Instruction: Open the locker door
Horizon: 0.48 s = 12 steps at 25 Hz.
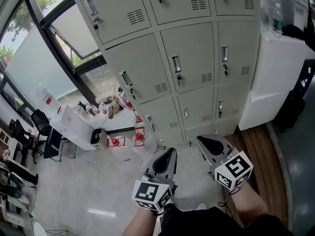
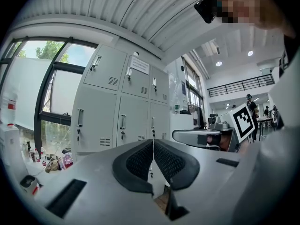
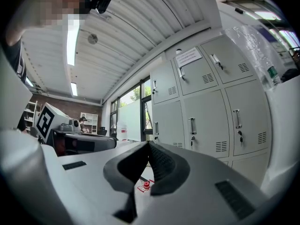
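Bright daylight via window (image 1: pixel 34 68); sharp; fisheye-warped, dark edges.

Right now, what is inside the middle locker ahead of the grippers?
Its contents are hidden, because the locker door is shut. Only the outside shows: a handle, a key in the lock below it, and vent slots at the lower right.

Counts: lockers, tongs, clutter.
Twelve locker doors (image 1: pixel 189 58) show, three columns by four rows. Two tongs, the left tongs (image 1: pixel 171 152) and the right tongs (image 1: pixel 201 140), one marker cube (image 1: pixel 151 193) on each. Two red items (image 1: pixel 114 141) on the floor (image 1: pixel 88 181). One bottle (image 1: pixel 277 18) atop the white cabinet (image 1: pixel 275 73). One white surface (image 1: pixel 74 127) carrying small bottles (image 1: pixel 91 108), too small to count.
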{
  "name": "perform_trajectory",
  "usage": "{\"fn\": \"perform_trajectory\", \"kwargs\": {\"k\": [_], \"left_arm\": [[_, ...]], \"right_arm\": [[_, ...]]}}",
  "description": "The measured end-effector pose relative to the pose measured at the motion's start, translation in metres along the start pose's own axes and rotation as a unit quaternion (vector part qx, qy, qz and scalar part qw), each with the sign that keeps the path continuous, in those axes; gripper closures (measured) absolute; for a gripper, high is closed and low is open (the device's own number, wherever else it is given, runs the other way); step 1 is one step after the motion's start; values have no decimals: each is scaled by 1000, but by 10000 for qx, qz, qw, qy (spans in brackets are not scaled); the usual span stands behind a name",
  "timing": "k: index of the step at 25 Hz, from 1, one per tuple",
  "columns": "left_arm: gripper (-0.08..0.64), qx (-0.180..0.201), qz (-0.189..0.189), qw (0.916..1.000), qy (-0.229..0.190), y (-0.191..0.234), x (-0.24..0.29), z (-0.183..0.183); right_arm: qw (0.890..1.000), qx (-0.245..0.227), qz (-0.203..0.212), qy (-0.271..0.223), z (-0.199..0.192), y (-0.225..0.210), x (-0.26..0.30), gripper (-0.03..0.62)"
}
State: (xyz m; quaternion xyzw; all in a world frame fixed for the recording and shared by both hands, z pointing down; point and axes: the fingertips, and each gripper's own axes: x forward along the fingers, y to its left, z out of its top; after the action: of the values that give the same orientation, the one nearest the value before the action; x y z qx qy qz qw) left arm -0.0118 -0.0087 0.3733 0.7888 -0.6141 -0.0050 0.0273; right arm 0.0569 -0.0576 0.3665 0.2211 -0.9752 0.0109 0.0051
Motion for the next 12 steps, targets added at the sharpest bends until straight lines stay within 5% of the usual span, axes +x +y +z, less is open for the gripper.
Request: {"fn": "perform_trajectory", "kwargs": {"k": [12], "left_arm": [[540,-37,-453,9990,-28,67,42,8]], "right_arm": [[9991,36,-422,-9,9,-26,74,538]]}}
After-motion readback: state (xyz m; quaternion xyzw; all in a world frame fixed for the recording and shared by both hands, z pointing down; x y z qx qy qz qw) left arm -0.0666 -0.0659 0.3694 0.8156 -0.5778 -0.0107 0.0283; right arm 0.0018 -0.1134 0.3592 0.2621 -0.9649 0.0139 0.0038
